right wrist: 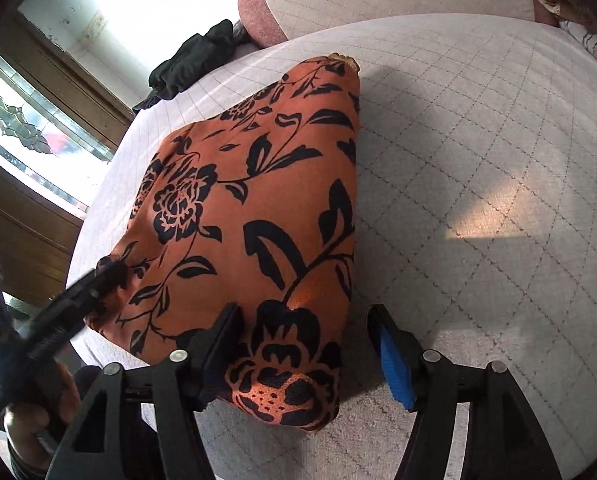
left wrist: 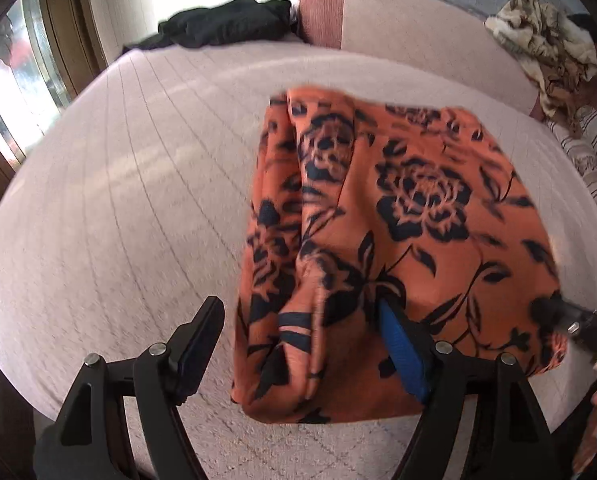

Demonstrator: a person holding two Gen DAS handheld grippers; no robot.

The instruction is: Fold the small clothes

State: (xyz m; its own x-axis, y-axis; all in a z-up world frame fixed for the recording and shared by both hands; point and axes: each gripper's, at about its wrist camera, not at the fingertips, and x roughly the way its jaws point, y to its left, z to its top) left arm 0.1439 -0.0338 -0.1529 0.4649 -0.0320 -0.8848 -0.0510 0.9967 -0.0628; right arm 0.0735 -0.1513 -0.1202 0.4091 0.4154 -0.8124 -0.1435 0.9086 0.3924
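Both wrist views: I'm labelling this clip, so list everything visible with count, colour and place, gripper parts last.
folded floral garment: one, orange with black flowers, lying on the bedspread under both grippers.
quilted bedspread: one, pale pink, covering the bed.
black clothing: one heap, at the bed's far edge.
bolster cushion: one, pale with a reddish end, behind the bed.
mottled fabric: one crumpled heap, cream and brown, far right.
glazed wooden door: one, brown, left of the bed.
left gripper: black with a blue pad, jaws wide, straddling the garment's near left edge.
right gripper: black with a blue pad, jaws apart around the garment's near corner, not pinching.
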